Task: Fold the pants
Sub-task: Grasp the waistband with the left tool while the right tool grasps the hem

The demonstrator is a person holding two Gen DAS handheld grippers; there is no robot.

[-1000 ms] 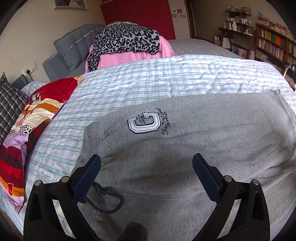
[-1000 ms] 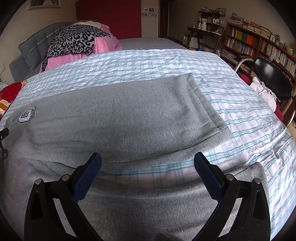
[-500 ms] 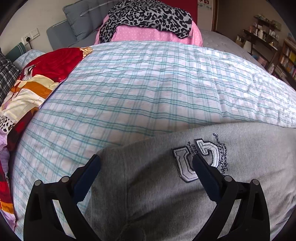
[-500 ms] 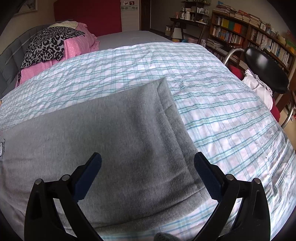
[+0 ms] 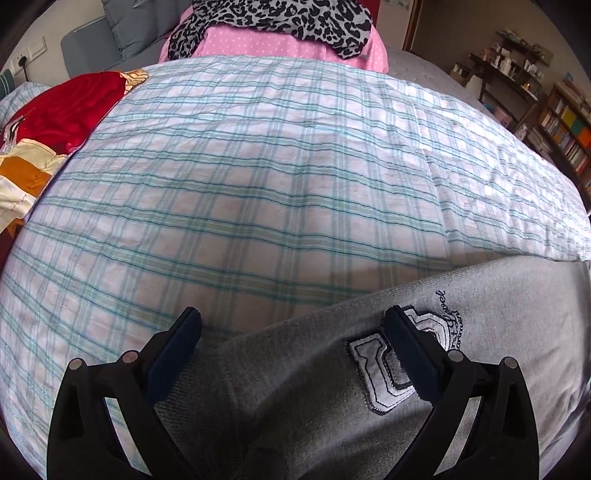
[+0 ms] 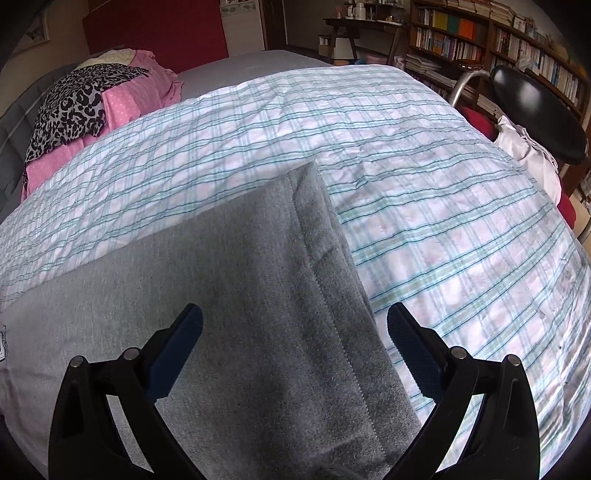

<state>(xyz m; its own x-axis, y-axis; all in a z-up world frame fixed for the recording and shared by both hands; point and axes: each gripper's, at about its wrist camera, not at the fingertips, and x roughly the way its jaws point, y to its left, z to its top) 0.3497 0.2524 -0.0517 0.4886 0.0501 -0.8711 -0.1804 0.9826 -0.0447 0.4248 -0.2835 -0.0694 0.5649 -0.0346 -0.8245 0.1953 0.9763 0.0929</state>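
Grey sweatpants (image 5: 480,332) lie flat on a plaid bed cover (image 5: 258,184). Their waist end carries a white letter patch (image 5: 376,373) in the left wrist view. My left gripper (image 5: 291,328) stands open low over the far waist corner, its right finger over the patch. In the right wrist view the darker hemmed leg end (image 6: 306,295) of the sweatpants (image 6: 147,295) runs between the fingers of my right gripper (image 6: 295,325), which is open just above the cloth. Nothing is held in either gripper.
A pink and leopard-print pile (image 5: 280,33) sits at the far end of the bed. A red and orange blanket (image 5: 55,125) lies at the left edge. A black chair (image 6: 535,110) and bookshelves (image 6: 498,40) stand to the right of the bed.
Both grippers have moved forward and down toward the far edge of the pants; the left now sits at the patch corner, the right over the leg hem. Both stayed open.
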